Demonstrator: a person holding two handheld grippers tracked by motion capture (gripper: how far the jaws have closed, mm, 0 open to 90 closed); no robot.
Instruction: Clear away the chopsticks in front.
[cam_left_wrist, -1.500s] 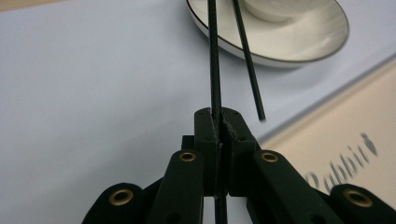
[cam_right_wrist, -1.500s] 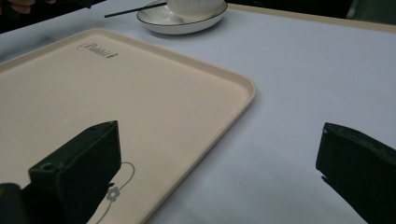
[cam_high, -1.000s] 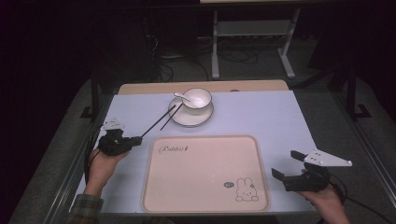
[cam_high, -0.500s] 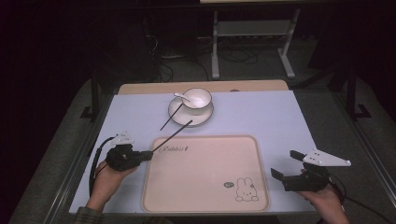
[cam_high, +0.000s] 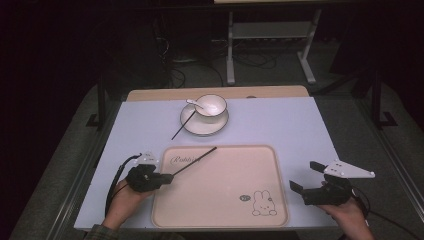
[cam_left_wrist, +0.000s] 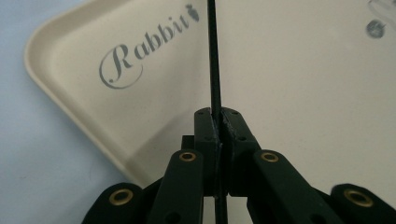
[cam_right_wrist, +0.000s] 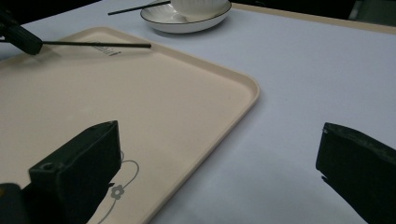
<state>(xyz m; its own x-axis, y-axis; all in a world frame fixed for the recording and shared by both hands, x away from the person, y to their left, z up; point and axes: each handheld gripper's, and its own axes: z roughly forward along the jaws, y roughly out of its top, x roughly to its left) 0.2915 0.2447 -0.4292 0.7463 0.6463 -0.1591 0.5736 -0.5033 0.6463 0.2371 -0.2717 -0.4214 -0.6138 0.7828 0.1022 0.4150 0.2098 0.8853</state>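
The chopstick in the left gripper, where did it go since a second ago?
The left gripper, shut on the chopstick, carried it toward the person and over the tray; its tip left the plate. The other chopstick, bowl and open right gripper stayed put.

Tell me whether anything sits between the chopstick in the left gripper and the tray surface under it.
Nothing visible does. The left gripper holds the chopstick over the tray's upper left part, and the surface below is bare apart from the printed lettering.
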